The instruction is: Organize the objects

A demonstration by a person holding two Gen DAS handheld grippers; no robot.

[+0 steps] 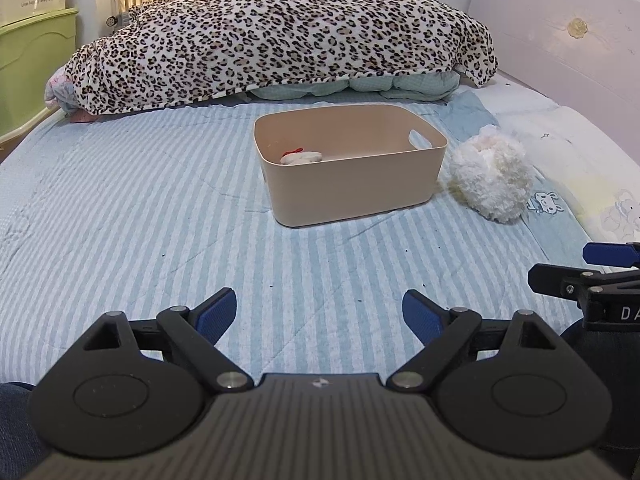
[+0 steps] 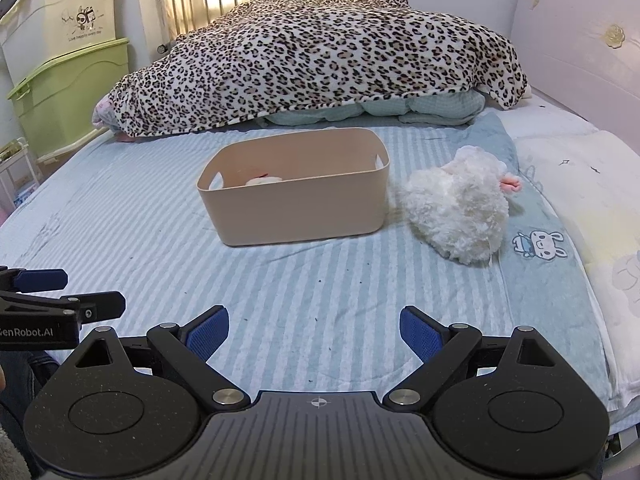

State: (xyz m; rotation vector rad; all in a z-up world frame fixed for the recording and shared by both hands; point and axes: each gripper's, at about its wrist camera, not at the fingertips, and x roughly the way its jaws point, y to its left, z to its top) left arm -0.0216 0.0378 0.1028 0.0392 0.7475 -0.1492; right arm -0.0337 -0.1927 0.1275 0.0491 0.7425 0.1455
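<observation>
A beige plastic bin [image 1: 352, 184] [image 2: 296, 208] stands on the striped blue bed sheet. A small white toy with a red bit [image 1: 301, 157] [image 2: 264, 179] lies inside it. A fluffy white plush [image 1: 491, 178] [image 2: 456, 212] lies on the sheet just right of the bin. My left gripper [image 1: 319, 314] is open and empty, low over the sheet, well short of the bin. My right gripper [image 2: 314, 330] is open and empty too, beside the left one; each shows at the edge of the other's view.
A leopard-print blanket [image 1: 280, 36] [image 2: 320, 56] is heaped over bedding behind the bin. A pale headboard [image 1: 560, 40] runs along the right. Green and cream storage boxes [image 2: 68, 80] stand at the left. A white pillow [image 2: 580, 168] lies at the right.
</observation>
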